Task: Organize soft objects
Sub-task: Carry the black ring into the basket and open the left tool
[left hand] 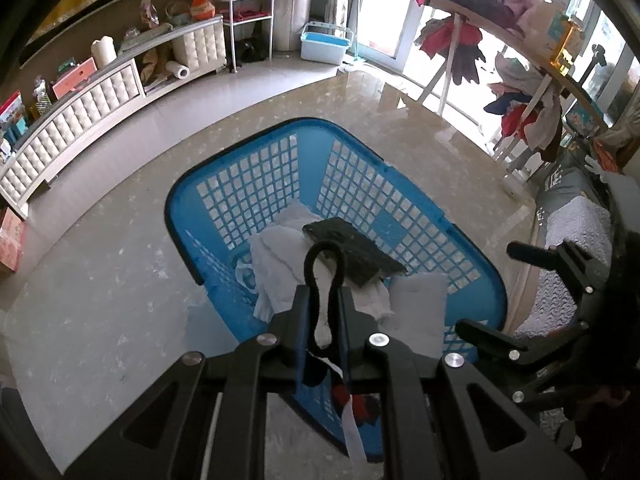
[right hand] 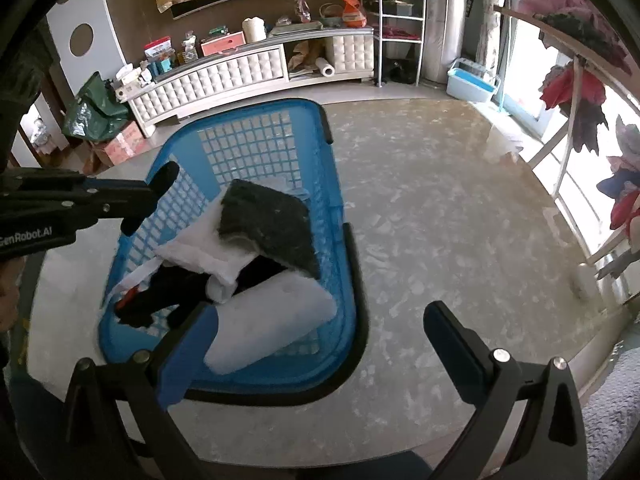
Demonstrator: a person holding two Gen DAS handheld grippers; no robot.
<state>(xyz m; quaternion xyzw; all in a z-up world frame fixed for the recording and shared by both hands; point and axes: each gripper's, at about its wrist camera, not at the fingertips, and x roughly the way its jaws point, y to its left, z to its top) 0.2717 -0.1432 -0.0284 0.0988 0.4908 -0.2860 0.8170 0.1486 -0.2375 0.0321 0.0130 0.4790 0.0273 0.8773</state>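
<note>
A long white tufted cabinet (right hand: pixel 224 76) runs along the far wall, its top crowded with boxes and a pale candle (right hand: pixel 253 29), and a paper towel roll (right hand: pixel 327 71) lies in its open bay. A white wire rack (right hand: pixel 400 28) stands beside it. A small blue-and-white tub (right hand: pixel 471 84) sits on the glossy marble floor (right hand: pixel 440 208) near the window.

We see a blue basket (right hand: pixel 256 148) with a grid of square openings and a black rim edge. In it we note a dark grey speckled cloth (right hand: pixel 272 224), a white cloth (right hand: pixel 200 248), a white pillow (right hand: pixel 276 320) and a black garment (right hand: pixel 168 292) with a red patch. The floor (right hand: pixel 440 216) is beige with pale mottling. The cabinet (right hand: pixel 224 76) is white, quilted in squares. The tub (right hand: pixel 470 82) is white with a blue lid.
</note>
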